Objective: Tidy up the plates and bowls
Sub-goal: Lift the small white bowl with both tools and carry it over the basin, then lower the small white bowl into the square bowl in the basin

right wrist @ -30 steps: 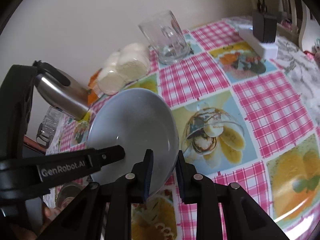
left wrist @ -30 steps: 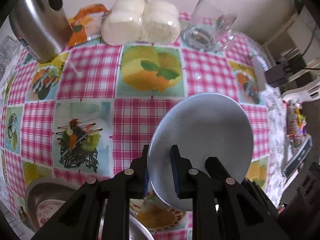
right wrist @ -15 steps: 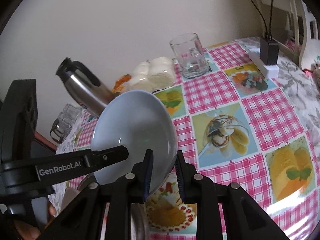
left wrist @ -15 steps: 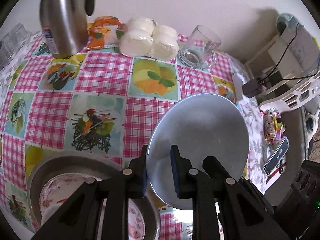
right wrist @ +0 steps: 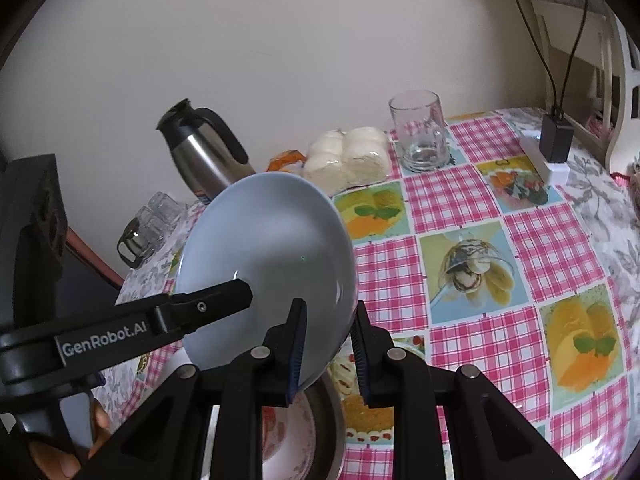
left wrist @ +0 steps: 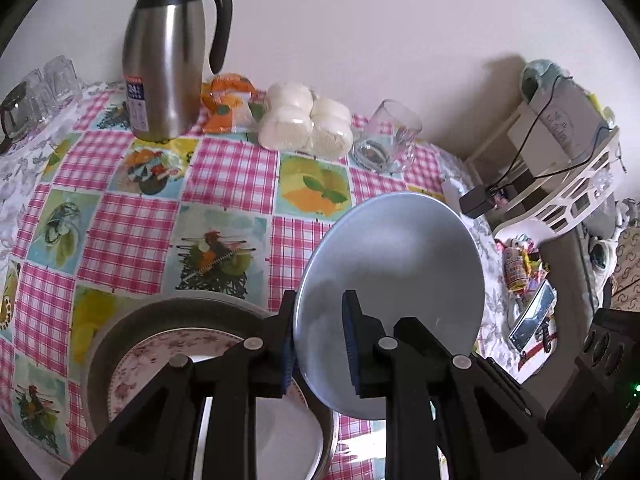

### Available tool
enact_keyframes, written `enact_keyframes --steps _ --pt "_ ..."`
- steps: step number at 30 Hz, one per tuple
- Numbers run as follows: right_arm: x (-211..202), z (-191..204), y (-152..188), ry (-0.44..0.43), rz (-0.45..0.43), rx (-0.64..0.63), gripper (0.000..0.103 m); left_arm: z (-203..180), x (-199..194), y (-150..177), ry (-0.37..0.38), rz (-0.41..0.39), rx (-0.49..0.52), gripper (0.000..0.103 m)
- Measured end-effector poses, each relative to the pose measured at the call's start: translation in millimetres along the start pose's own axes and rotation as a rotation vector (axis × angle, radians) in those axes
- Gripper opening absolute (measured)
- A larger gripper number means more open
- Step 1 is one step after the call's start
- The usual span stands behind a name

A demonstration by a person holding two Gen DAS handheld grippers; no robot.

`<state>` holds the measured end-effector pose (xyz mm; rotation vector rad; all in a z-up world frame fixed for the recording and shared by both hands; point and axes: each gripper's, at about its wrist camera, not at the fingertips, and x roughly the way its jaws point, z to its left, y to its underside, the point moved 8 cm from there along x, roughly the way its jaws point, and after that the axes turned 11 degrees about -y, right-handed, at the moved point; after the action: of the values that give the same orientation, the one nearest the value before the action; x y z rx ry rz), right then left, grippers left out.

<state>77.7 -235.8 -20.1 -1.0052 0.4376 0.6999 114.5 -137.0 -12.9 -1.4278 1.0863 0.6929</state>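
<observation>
Two grippers on one pale blue-grey round ceramic plate, both clamped on its rim, jaws nearly closed with only the rim's thickness between the blue pads. Left gripper bites the plate's edge at about 7 o'clock in the left wrist view; right gripper bites the edge at about 5 o'clock in the right wrist view. In that view one left finger lies across the plate face at 8 o'clock, and the person's hand on the left tool shows at the bottom-left corner.

Plate is tilted steeply, clear of the table, over the pink-checked tablecloth with food pictures.

Directly below it: a round grey metal basin holding a white plate with a pink floral rim; in the left view it sits at 8 o'clock of the held plate. What else is in the basin I can't tell, the fingers cover it.

Along the wall in the left view, from the held plate:
- stainless steel jug with black handle at 10 o'clock, upright
- orange snack packet just right of the jug
- wrapped pack of white buns at 11 o'clock, touching the packet
- clear glass mug at 12 o'clock, beside the buns
- small clear glasses at the far left table edge

White power strip with a black adapter sits at 2 o'clock in the right view.
</observation>
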Motion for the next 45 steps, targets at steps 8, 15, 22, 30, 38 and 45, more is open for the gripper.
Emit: enact_keyframes --steps 8,15,22,30,38,45 --pt "-8 29 2 -0.012 -0.022 -0.046 0.024 17 -20 7 0.03 -0.05 -0.018 0.025" --pt "-9 55 10 -0.029 -0.021 -0.095 0.024 40 -42 12 0.064 -0.104 -0.063 0.025" --pt "-9 77 20 -0.041 -0.02 -0.127 0.024 56 -54 18 0.077 -0.139 -0.086 0.028" --pt "-11 96 32 -0.049 -0.006 -0.165 0.024 73 -68 33 0.106 -0.164 -0.115 0.028" --pt "-7 101 51 -0.048 0.038 -0.172 0.024 80 -70 47 0.097 -0.171 -0.109 0.031" --pt "-3 96 67 -0.052 0.087 -0.151 0.026 84 -68 64 0.105 -0.147 -0.105 0.031"
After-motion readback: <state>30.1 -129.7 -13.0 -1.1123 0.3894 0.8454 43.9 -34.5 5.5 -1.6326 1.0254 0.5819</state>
